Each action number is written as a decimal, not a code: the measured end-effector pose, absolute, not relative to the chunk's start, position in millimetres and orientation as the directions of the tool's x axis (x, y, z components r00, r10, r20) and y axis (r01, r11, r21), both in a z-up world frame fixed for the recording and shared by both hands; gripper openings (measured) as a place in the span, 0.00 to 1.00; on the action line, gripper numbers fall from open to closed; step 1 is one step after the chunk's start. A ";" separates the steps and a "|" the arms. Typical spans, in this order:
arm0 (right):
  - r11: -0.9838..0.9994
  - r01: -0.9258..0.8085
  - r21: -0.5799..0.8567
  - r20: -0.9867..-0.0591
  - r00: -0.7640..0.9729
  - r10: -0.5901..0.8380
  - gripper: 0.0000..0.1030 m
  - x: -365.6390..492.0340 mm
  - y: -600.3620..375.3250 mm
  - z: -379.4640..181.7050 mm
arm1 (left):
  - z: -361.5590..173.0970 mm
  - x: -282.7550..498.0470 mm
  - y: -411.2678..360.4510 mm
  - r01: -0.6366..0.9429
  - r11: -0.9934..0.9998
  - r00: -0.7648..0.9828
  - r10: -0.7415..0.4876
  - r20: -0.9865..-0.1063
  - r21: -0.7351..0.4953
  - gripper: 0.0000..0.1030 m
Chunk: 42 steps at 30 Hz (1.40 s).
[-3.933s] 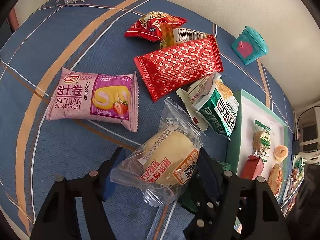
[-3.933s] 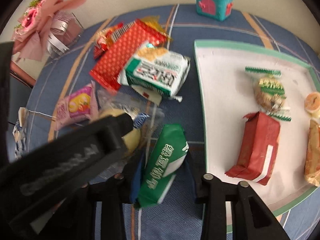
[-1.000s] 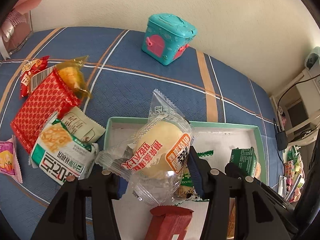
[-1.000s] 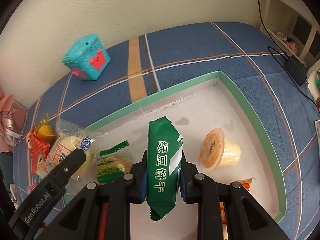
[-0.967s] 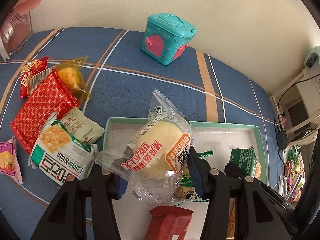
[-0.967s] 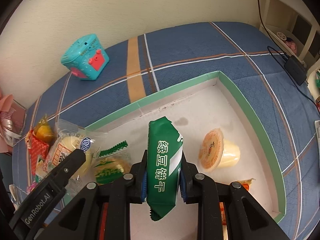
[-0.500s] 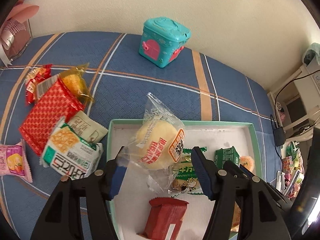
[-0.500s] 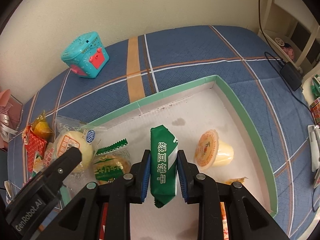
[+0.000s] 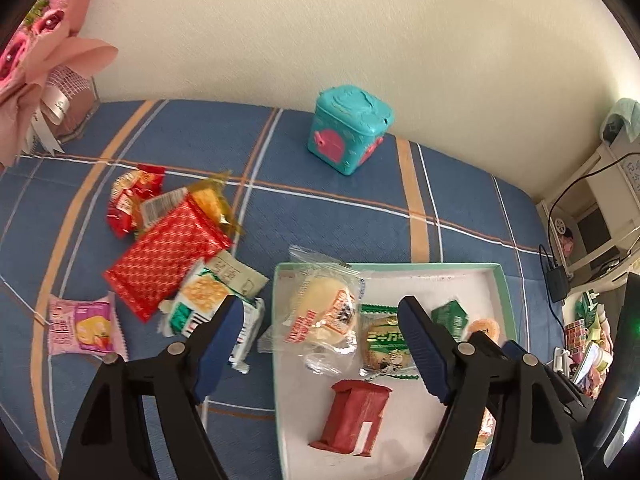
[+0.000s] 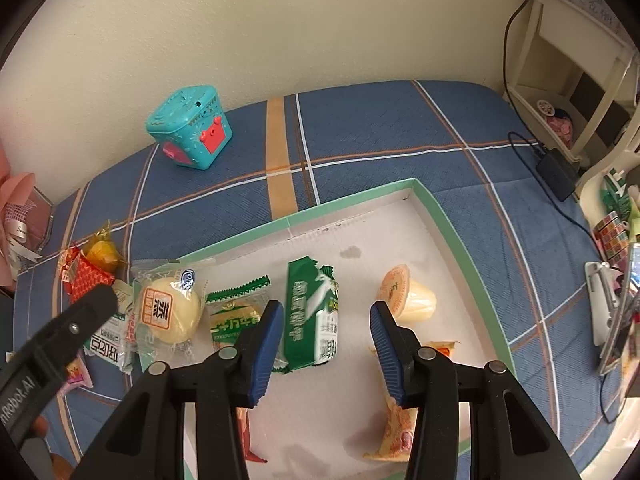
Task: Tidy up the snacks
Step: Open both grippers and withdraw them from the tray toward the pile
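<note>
- A cream wall rises behind a counter covered by a blue plaid cloth, its stripes orange and white.
- A shallow tray with a mint-green rim and white floor lies on the cloth at the right side of the counter.
- The left hand-held gripper hangs released above the tray's left edge, jaws spread wide and empty.
- The right hand-held gripper is likewise released, jaws parted above the tray, nothing between them.
- A teal toy box with pink flaps stands near the wall, well apart from the tray.
- A red patterned packet lies on the cloth left of the tray, among other loose wrappers.
- A pink Swiss roll packet lies farther left, still outside the tray.
- A clear-wrapped bun lies in the tray's near-left corner.
- A green biscuit packet lies flat in the tray, between the right jaws' line of sight.
- A red box lies in the tray near the camera.
- A round cookie in green wrap lies beside the bun.
- A jelly cup lies on its side, right of the green packet.
</note>
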State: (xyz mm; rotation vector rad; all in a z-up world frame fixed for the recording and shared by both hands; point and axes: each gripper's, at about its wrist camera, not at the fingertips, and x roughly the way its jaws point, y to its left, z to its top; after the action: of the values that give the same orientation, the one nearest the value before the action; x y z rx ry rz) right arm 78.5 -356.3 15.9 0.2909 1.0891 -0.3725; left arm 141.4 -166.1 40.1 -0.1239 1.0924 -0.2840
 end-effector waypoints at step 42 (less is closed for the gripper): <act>0.960 0.275 0.051 -0.879 0.469 -0.088 1.00 17.3 -265.4 24.1 | 45.3 65.8 -59.6 -0.009 1.000 0.482 0.000 -0.876 -0.005 0.96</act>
State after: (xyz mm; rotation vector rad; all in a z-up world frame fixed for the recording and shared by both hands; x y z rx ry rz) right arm 17.3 -265.4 24.1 0.1952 1.0611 -0.2239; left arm 65.8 -59.6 45.3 -0.0095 1.0683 0.0058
